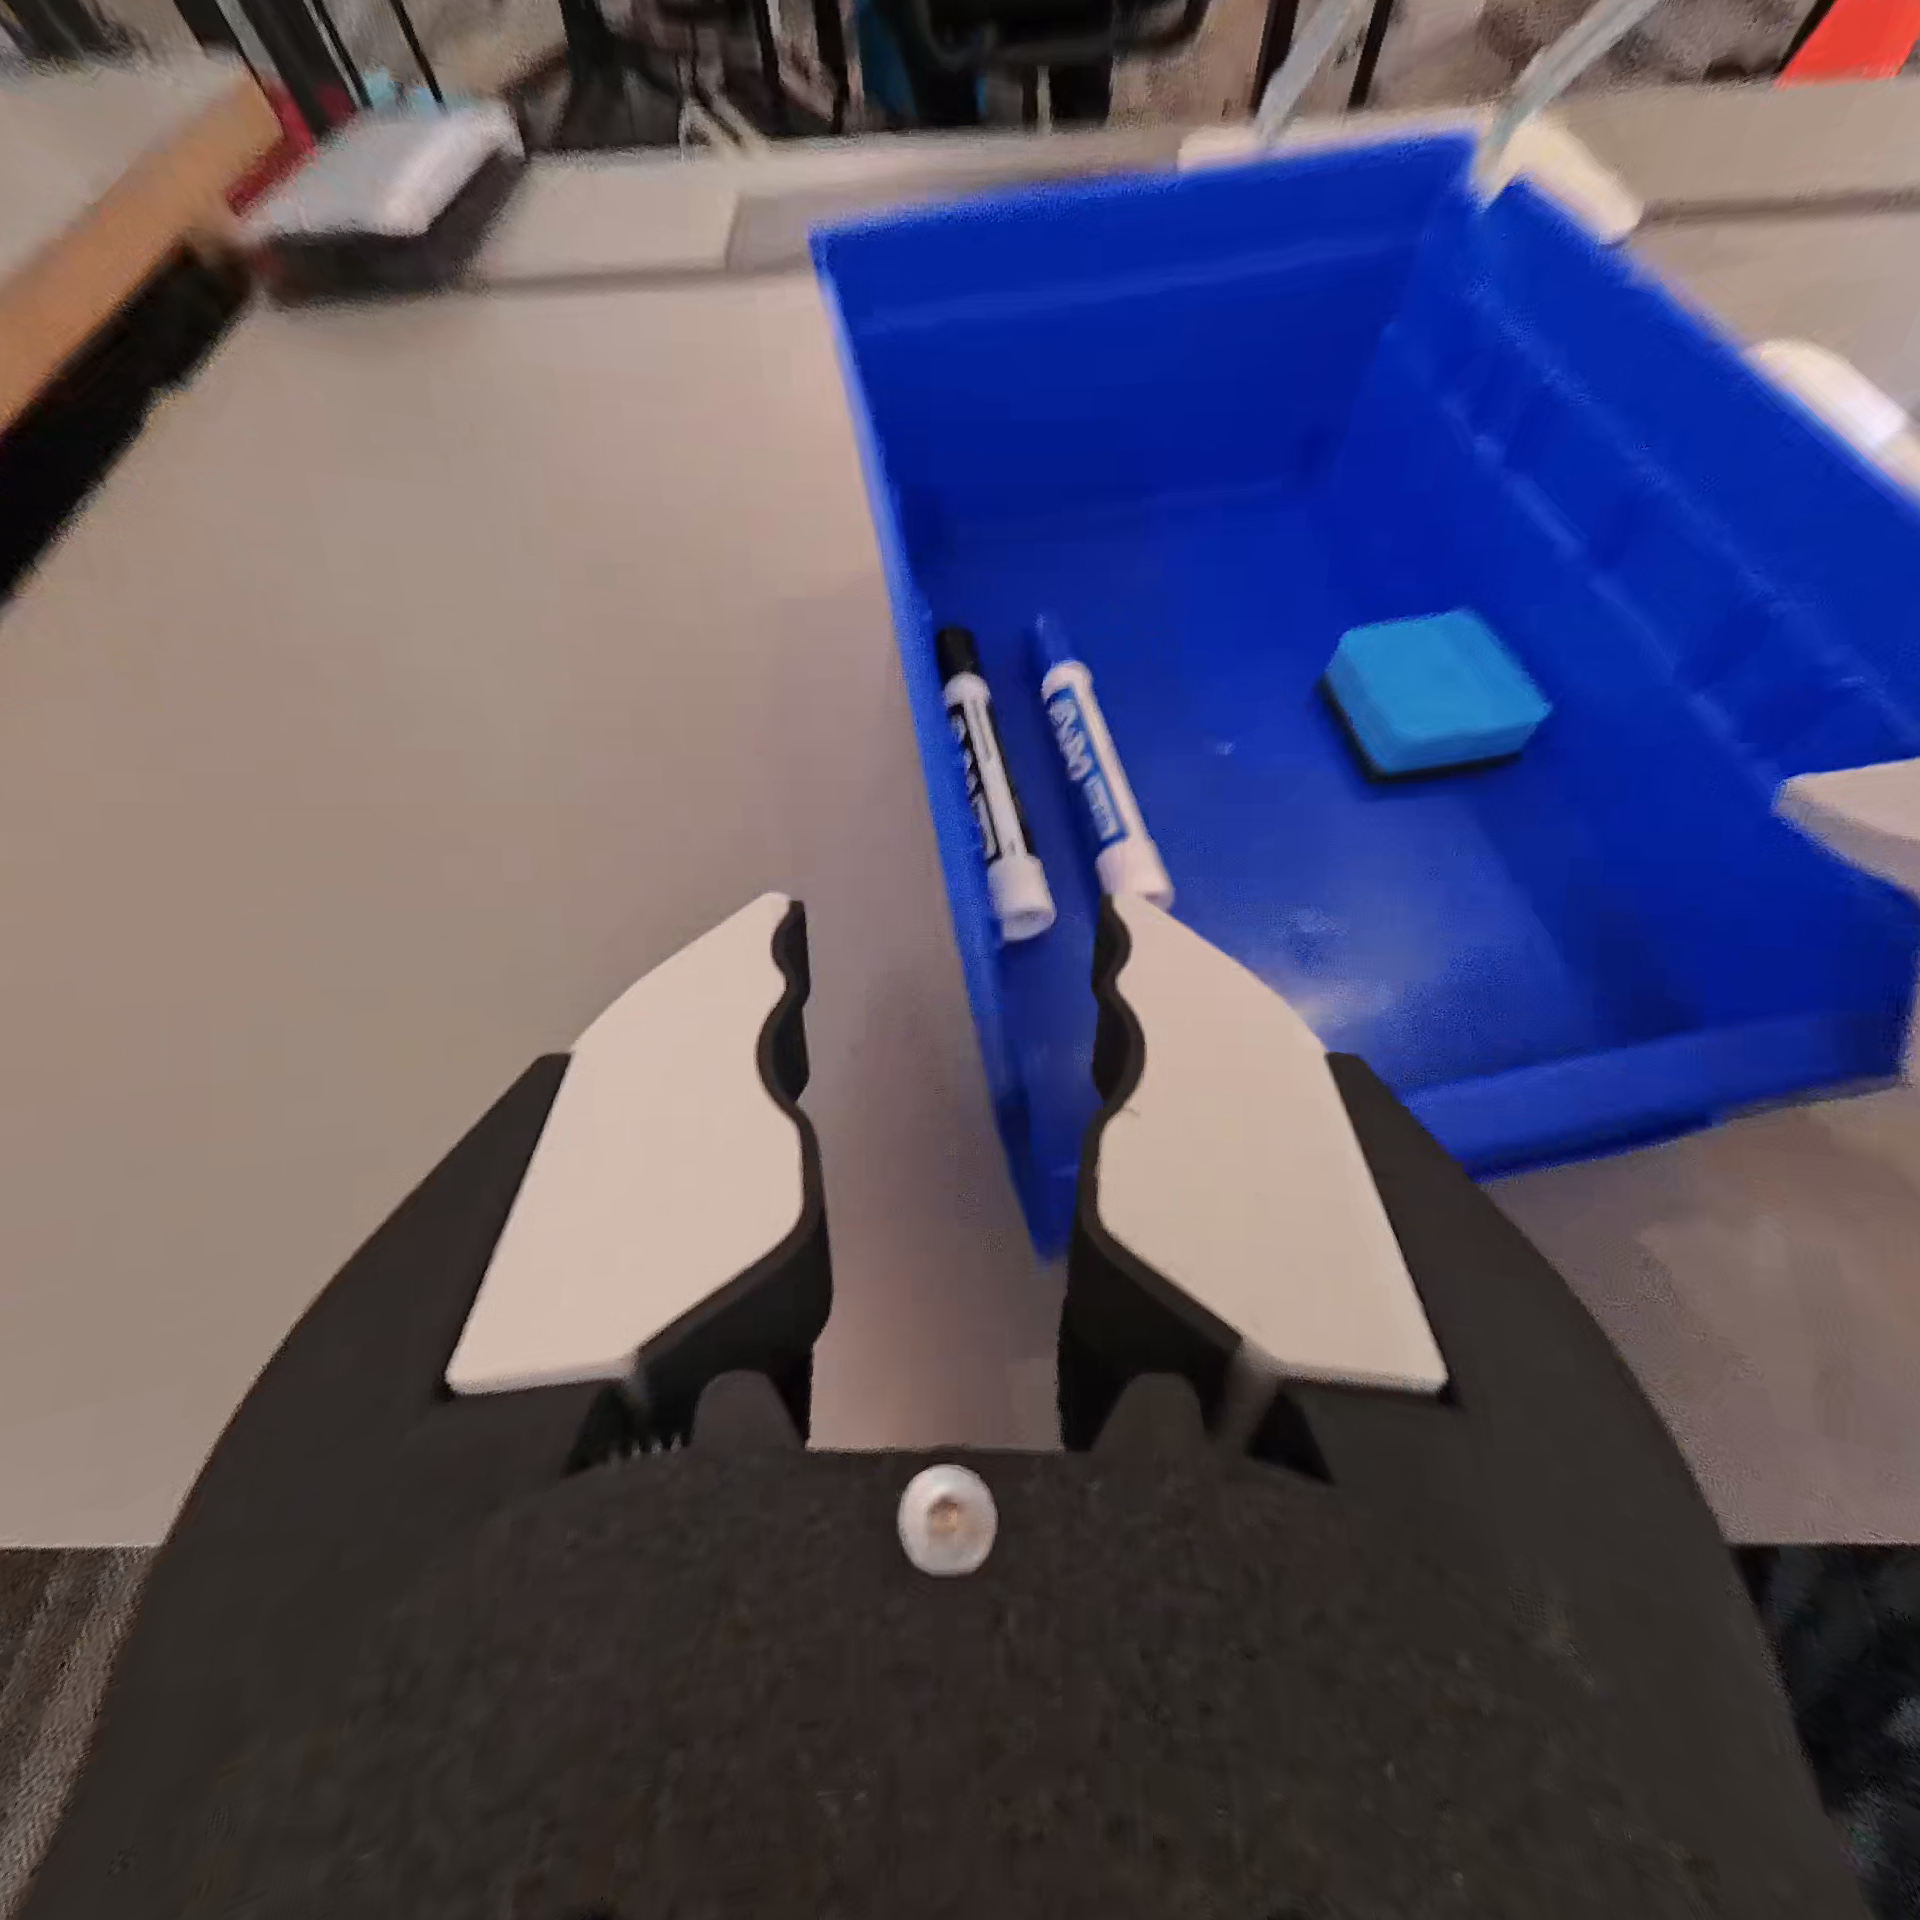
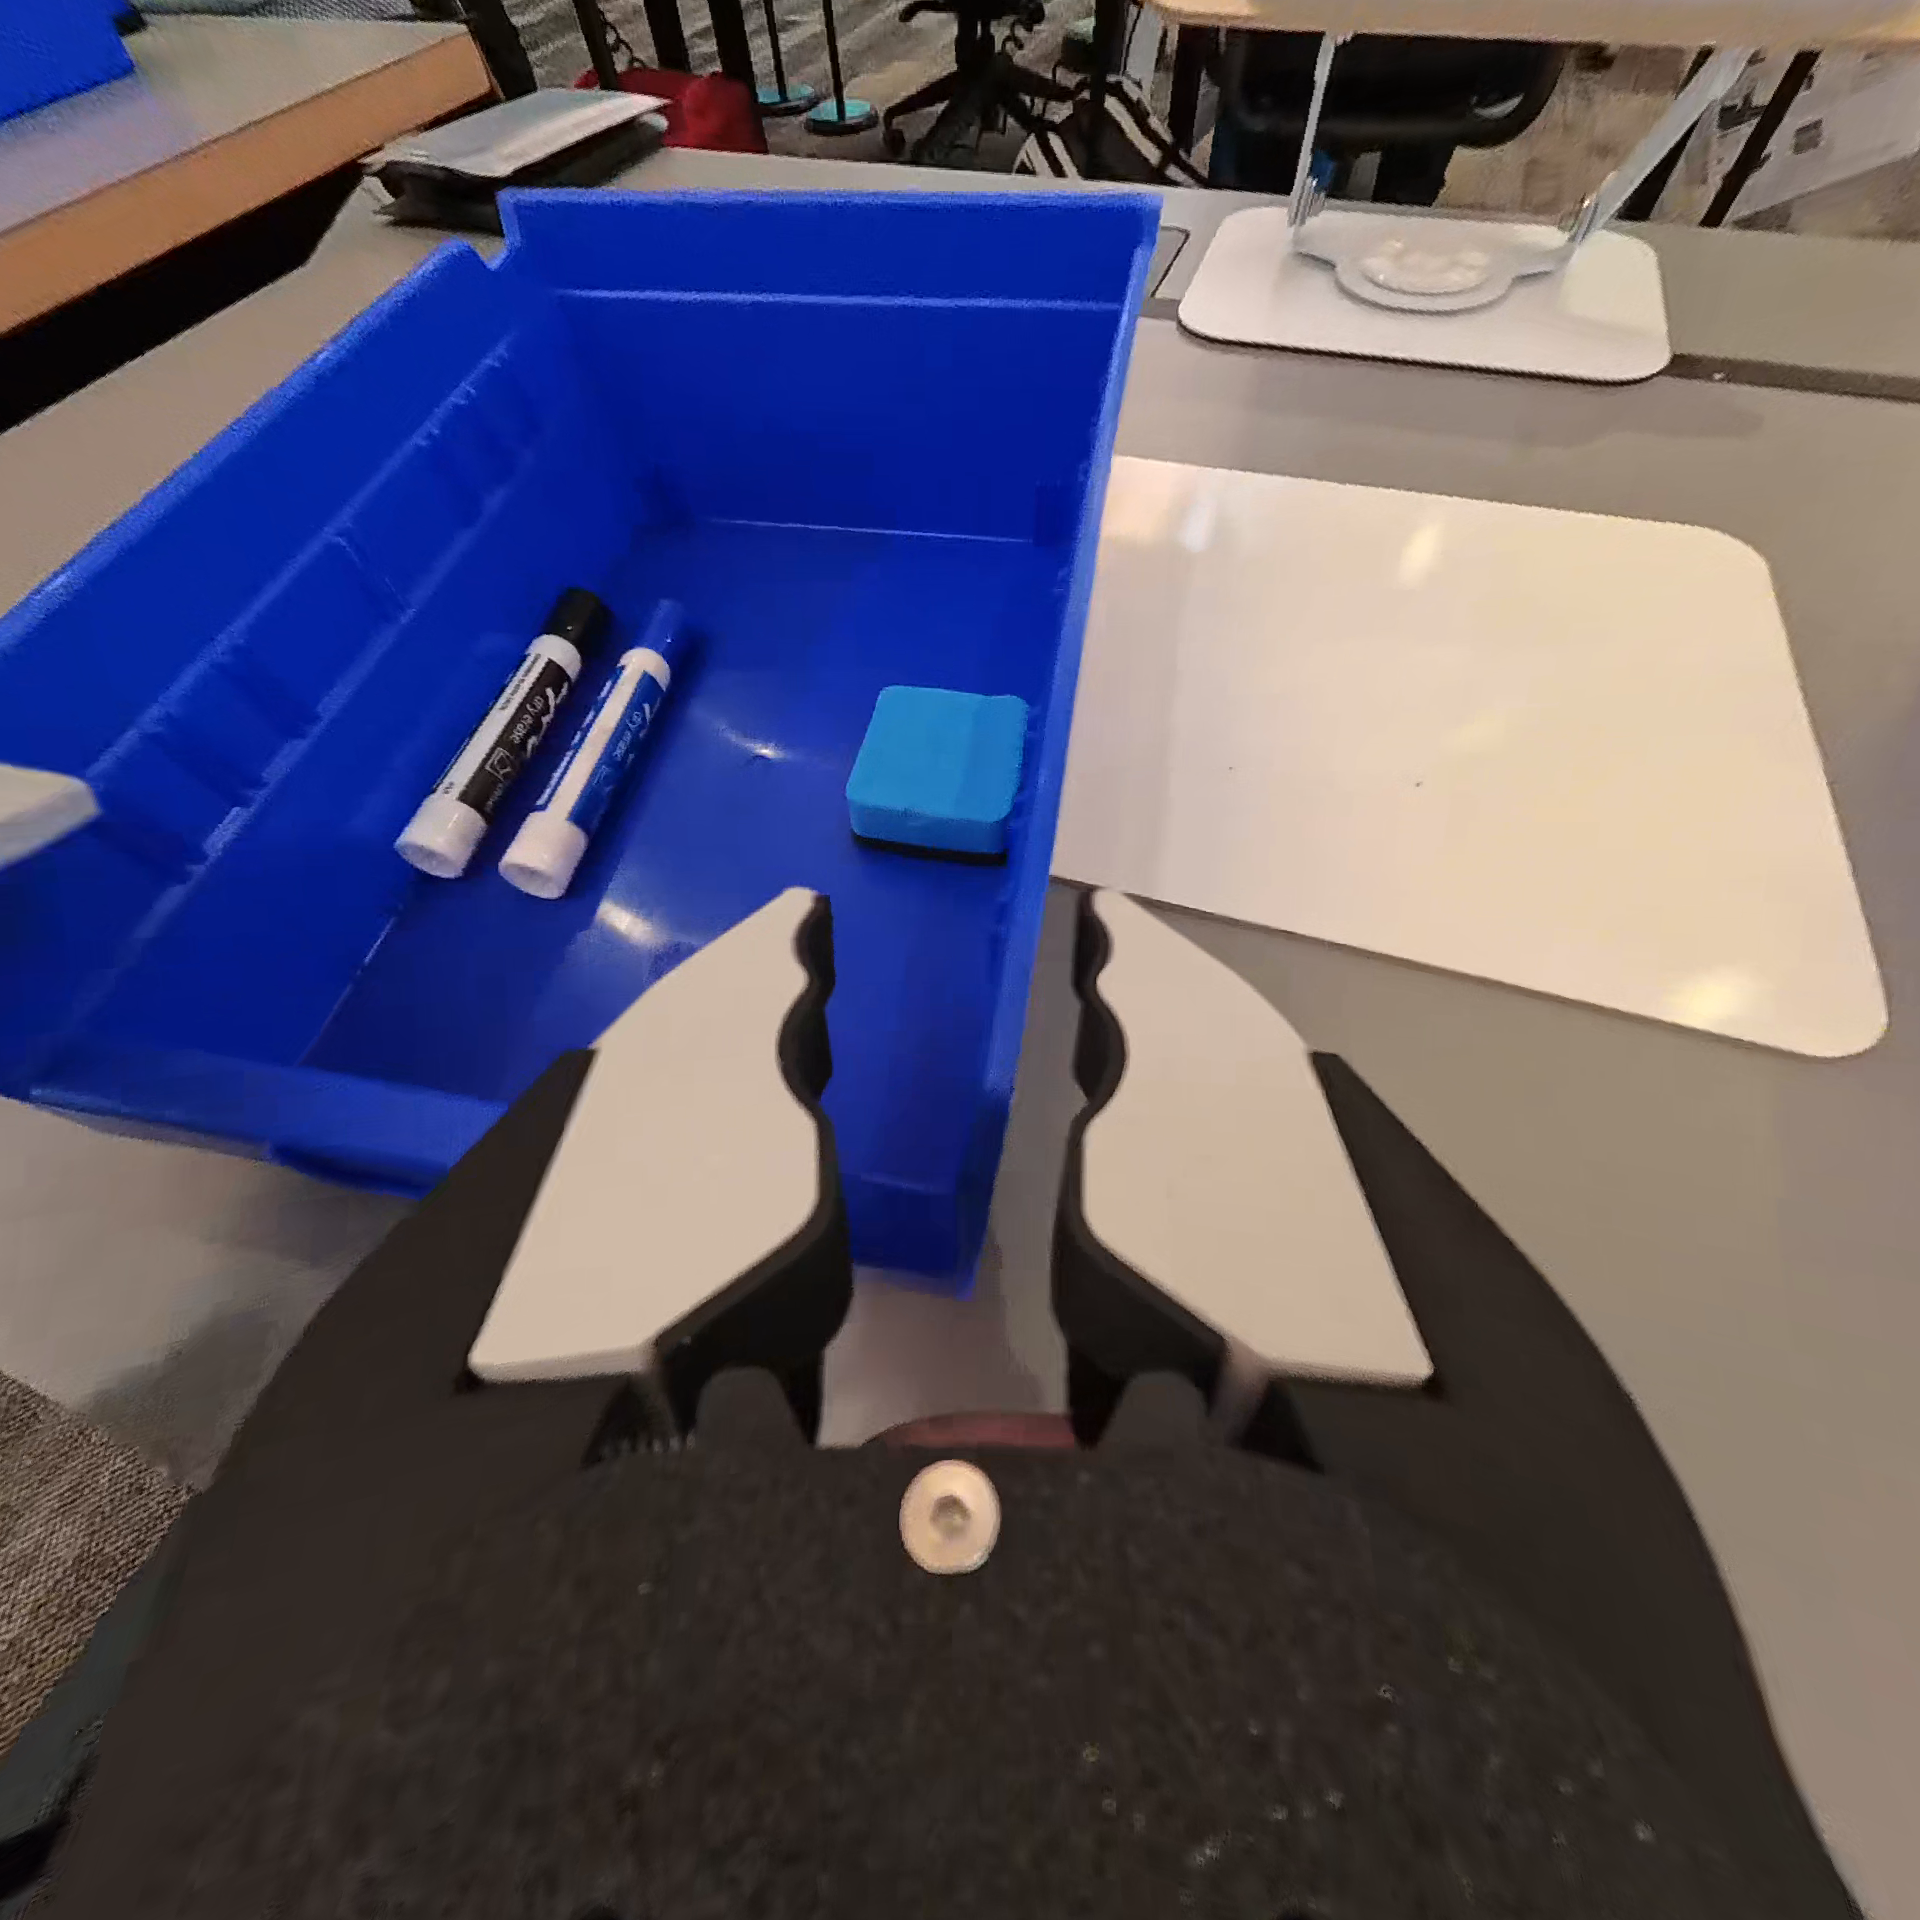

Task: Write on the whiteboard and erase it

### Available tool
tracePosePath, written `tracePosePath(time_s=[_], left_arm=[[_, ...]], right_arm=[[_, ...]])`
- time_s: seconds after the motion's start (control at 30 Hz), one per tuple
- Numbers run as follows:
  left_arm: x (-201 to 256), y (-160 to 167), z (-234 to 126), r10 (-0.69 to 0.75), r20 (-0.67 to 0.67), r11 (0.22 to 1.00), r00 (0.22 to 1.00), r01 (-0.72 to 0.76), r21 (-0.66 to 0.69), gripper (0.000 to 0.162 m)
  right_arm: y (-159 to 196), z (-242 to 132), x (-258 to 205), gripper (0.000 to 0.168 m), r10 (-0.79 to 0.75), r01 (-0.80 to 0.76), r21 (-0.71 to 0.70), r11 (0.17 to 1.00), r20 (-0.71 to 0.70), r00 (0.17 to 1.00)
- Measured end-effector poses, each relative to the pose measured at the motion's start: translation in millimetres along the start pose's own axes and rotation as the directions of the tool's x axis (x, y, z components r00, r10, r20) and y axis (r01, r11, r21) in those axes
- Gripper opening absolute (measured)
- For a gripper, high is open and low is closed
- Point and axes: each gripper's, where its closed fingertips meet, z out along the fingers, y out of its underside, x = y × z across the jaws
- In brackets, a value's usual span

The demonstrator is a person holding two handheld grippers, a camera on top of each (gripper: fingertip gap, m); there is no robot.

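Right wrist view: the right gripper (image 2: 954, 914) gapes empty over the bin (image 2: 831, 343). The black marker (image 2: 506, 730) looks light, stiff and slick, so grip it mid-barrel.

Bin (image 2: 1081, 644) walls flank markers (image 2: 540, 738); top seemingly open.

One blue bin (image 2: 831, 343) holds two markers (image 2: 582, 769), one eraser (image 2: 935, 764); one whiteboard (image 2: 1455, 748) lies beside it.
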Motion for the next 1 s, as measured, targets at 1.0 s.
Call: tracePosePath(time_s=[1.0], left_arm=[[-200.2, -39.5, 141.0, -0.051, -0.044, 0.996, 0.998, 0.048, -0.074, 0.005]], right_arm=[[-72.2, 179.9, -147.9, 0.011, 0.132, -0.133, 0.021, 0.991, 0.045, 0.99]])
